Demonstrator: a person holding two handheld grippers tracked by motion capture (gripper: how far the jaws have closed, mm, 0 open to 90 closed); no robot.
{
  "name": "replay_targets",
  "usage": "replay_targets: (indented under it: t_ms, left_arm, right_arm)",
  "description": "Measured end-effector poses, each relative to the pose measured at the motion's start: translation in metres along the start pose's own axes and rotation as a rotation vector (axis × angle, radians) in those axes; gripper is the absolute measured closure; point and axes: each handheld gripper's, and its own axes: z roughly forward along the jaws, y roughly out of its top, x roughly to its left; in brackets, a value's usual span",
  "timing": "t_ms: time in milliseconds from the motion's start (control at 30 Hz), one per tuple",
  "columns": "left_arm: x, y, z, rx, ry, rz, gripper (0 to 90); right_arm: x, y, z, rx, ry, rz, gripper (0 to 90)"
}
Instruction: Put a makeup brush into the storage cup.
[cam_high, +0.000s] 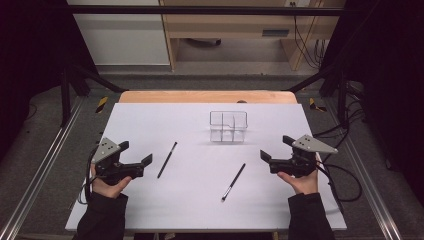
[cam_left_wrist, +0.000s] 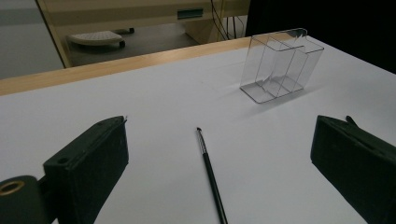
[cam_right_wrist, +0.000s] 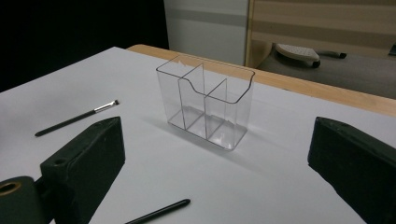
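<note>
Two thin black makeup brushes lie on the white table top (cam_high: 150, 120). The left brush (cam_high: 167, 160) (cam_left_wrist: 210, 172) (cam_right_wrist: 77, 116) lies just right of my left gripper (cam_high: 135, 153) (cam_left_wrist: 219, 140), pointing away between its wide-open jaws. The right brush (cam_high: 234, 182) lies left of my right gripper (cam_high: 276, 148) (cam_right_wrist: 217, 149), and its handle end (cam_right_wrist: 159, 211) shows low between those jaws. A clear divided organizer (cam_high: 228, 126) (cam_left_wrist: 280, 65) (cam_right_wrist: 205, 100) stands upright and empty at the centre back. Both grippers are open and hold nothing.
A wooden table edge (cam_high: 205, 96) runs behind the white sheet. Metal frame rails (cam_high: 45, 165) flank both sides, and cables (cam_high: 345, 175) trail at the right. Wooden furniture (cam_high: 240, 25) stands on the floor beyond the table.
</note>
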Motion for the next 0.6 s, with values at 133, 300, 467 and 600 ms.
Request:
replay_targets:
  t_ms: [133, 300, 467, 600]
  left_arm:
    - [-0.0023, -0.0015, 0.0025, 0.008, -0.004, 0.002, 3.5]
    - [-0.0030, -0.0044, 0.0063, 0.029, -0.005, -0.001, 3.5]
    - [-0.0041, -0.0064, 0.0071, 0.037, -0.007, -0.001, 3.5]
    - [-0.0043, -0.0074, 0.0064, 0.037, -0.010, -0.007, 3.7]
  right_arm:
    - [-0.0011, -0.0016, -0.0005, 0.013, -0.010, -0.009, 4.4]
    - [-0.0006, -0.0022, -0.0003, 0.025, -0.005, -0.021, 4.3]
    - [0.0007, -0.0032, 0.0006, 0.046, 0.001, -0.032, 4.5]
    - [0.0039, -0.0060, 0.0039, 0.076, 0.009, -0.045, 4.7]
